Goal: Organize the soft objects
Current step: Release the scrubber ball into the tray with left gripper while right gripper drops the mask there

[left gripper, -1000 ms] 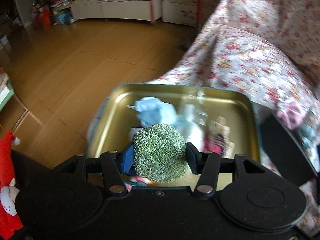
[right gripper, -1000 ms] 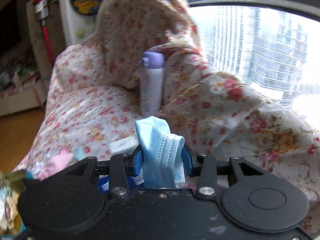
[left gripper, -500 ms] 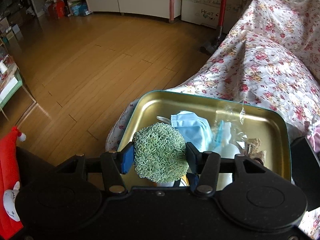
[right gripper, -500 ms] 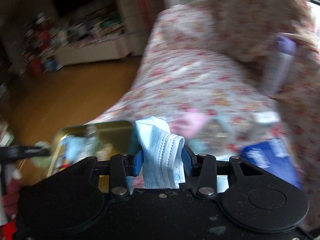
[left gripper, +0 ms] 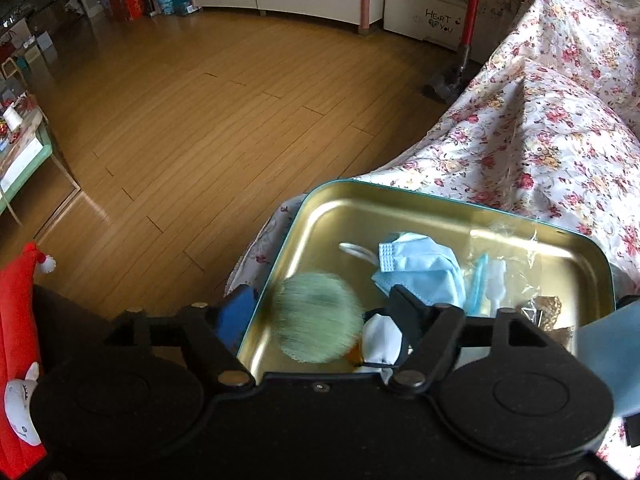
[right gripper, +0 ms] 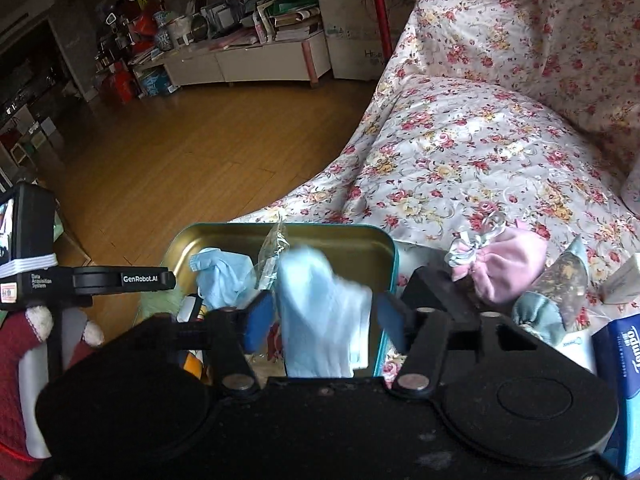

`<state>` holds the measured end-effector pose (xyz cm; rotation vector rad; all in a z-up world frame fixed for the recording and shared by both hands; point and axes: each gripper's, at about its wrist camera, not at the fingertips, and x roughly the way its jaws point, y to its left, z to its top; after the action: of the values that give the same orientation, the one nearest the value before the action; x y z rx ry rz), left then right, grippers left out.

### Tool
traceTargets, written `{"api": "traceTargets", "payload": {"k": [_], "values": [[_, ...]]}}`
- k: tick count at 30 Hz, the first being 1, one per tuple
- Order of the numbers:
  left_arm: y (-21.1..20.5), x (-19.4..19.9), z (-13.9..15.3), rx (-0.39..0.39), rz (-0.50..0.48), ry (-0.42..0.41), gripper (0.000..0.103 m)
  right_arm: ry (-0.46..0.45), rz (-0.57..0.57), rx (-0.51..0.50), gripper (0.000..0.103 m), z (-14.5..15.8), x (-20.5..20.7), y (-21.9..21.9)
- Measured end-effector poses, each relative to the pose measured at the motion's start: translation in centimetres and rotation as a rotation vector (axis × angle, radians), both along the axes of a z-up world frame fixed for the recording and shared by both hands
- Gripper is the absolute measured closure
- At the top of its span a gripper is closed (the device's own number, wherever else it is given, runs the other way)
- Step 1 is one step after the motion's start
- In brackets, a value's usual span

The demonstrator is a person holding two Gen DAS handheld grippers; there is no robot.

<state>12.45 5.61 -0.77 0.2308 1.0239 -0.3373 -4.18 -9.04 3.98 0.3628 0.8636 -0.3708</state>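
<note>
A gold metal tin (left gripper: 400, 204) with a teal rim lies on the flowered sofa cover; it also shows in the right wrist view (right gripper: 352, 240). My left gripper (left gripper: 320, 316) is open over the tin, and the green scrubby ball (left gripper: 318, 316) is blurred between the spread fingers, loose and dropping. A blue face mask (left gripper: 424, 268) and plastic wrappers lie in the tin. My right gripper (right gripper: 320, 320) is open above the tin's right edge, and a second blue mask (right gripper: 320, 312) is blurred between its fingers, loose.
A pink drawstring pouch (right gripper: 504, 268), a teal pouch (right gripper: 560, 280) and a blue tissue pack (right gripper: 624, 356) lie on the sofa to the right of the tin. The wooden floor (left gripper: 200, 120) lies to the left. A red plush toy (left gripper: 20, 320) is at the lower left.
Both grippers have opened and let go. The green ball and the blue mask are falling toward the tin. The right gripper swung left over the tin.
</note>
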Motion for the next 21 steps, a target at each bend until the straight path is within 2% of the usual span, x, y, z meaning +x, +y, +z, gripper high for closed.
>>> {"api": "traceTargets", "payload": {"k": [11, 21], "values": [[-0.1, -0.2, -0.3, 0.012, -0.002, 0.012, 0.032, 0.021, -0.012, 0.021, 0.042, -0.9, -1.0, -0.6], [-0.7, -2.6, 0.5, 0.013, -0.038, 0.004, 0.031, 0.027, -0.042, 0.033, 0.038, -1.1, -3.5, -1.1]]}}
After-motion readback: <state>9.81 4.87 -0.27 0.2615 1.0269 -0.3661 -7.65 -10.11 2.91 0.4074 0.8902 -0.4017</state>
